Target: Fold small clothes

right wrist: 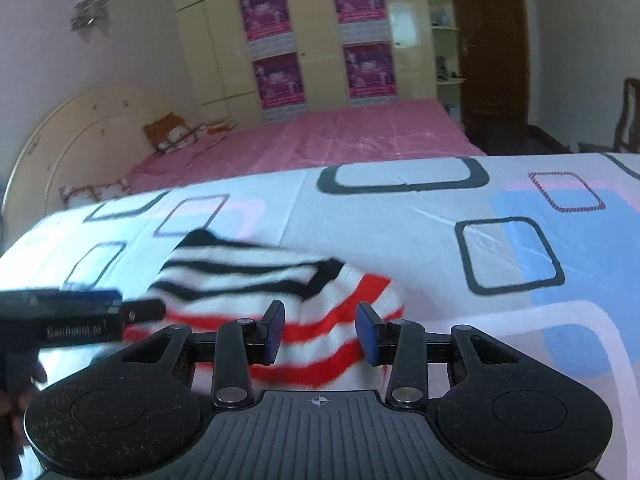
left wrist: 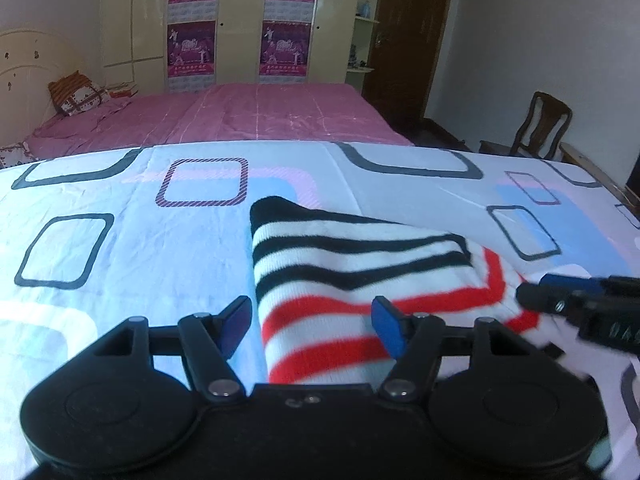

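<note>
A: What is laid out on the surface?

B: A folded striped garment (left wrist: 352, 280) is seen lying on a white sheet (left wrist: 120, 280) printed with blue, pink and black rounded squares. Black stripes cover its far part and red stripes its near part. 1 folded flap with black stripes is laid over the red-striped layer.

A: Where are the 2 tools placed?

B: The left gripper (left wrist: 312, 326) is held low over the near edge of the garment. Its blue pads are set wide apart, and the red-striped cloth is seen between and beyond them, but nothing is pinched. The right gripper (right wrist: 320, 330) is held over the same red-striped end from the other side. Its jaws are parted more narrowly, and no cloth is clamped between its pads (right wrist: 370, 334). Whether the fingertips touch the fabric cannot be told.

A: Is each tool seen by the other camera?

B: Yes. The right gripper is seen blurred at the right edge of the left view, and the left gripper at the left edge of the right view.

A: And behind?

B: A pink bed (left wrist: 240, 116) and a cream wardrobe (left wrist: 240, 20) with 4 purple posters are shown.
</note>
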A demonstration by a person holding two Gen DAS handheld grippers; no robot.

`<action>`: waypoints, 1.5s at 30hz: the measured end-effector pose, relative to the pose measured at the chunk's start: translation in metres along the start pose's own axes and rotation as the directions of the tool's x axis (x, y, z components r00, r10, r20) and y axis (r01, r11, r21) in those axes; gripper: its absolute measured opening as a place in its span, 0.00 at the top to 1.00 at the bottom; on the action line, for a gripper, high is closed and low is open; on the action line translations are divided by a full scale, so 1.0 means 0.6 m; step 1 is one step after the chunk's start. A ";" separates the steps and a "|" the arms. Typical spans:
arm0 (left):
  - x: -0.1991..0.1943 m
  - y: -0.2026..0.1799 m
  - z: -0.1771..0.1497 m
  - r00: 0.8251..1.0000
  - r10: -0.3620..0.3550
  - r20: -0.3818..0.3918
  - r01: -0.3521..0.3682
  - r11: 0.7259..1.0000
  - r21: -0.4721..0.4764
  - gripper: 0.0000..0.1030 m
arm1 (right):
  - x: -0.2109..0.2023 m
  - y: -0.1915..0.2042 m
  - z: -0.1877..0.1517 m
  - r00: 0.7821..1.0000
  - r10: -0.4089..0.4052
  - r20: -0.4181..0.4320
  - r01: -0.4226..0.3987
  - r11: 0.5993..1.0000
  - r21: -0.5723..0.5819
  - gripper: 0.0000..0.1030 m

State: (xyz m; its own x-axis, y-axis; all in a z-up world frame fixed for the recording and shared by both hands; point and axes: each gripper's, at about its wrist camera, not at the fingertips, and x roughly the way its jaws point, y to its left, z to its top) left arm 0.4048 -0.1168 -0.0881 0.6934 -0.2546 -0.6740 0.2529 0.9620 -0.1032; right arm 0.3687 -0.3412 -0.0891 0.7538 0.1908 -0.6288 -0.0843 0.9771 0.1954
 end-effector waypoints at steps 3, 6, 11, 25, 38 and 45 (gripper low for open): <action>-0.019 -0.003 -0.019 1.000 -0.008 -0.006 0.008 1.000 -0.007 0.37 | -0.012 0.012 -0.028 1.000 -0.009 -0.014 0.008 0.999 -0.049 0.61; -0.025 -0.008 -0.039 1.000 0.004 0.004 -0.004 1.000 0.006 0.36 | -0.012 0.016 -0.056 0.997 -0.071 -0.025 0.068 0.992 -0.102 0.61; -0.016 -0.010 -0.048 1.000 0.016 0.007 -0.016 1.000 0.026 0.36 | 0.008 -0.018 -0.070 0.996 -0.077 -0.053 0.077 0.997 0.000 0.61; -0.090 -0.007 -0.077 1.000 -0.012 0.023 0.012 1.000 0.018 0.37 | -0.103 0.011 -0.104 0.999 -0.038 -0.032 0.038 0.999 0.022 0.61; -0.071 0.018 -0.067 0.995 -0.093 -0.041 0.093 0.996 -0.012 0.27 | -0.104 -0.020 -0.147 0.988 -0.051 -0.149 0.088 0.964 0.251 0.61; -0.064 0.018 -0.063 0.984 -0.154 -0.087 0.154 0.988 -0.017 0.18 | -0.124 -0.018 -0.119 0.993 -0.018 -0.117 0.054 0.948 0.314 0.60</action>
State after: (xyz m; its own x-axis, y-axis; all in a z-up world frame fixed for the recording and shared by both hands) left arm 0.3556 -0.0929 -0.0909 0.5844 -0.3906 -0.7113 0.3449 0.9130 -0.2180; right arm 0.2667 -0.3589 -0.0982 0.6739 0.1829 -0.7158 0.1659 0.9067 0.3878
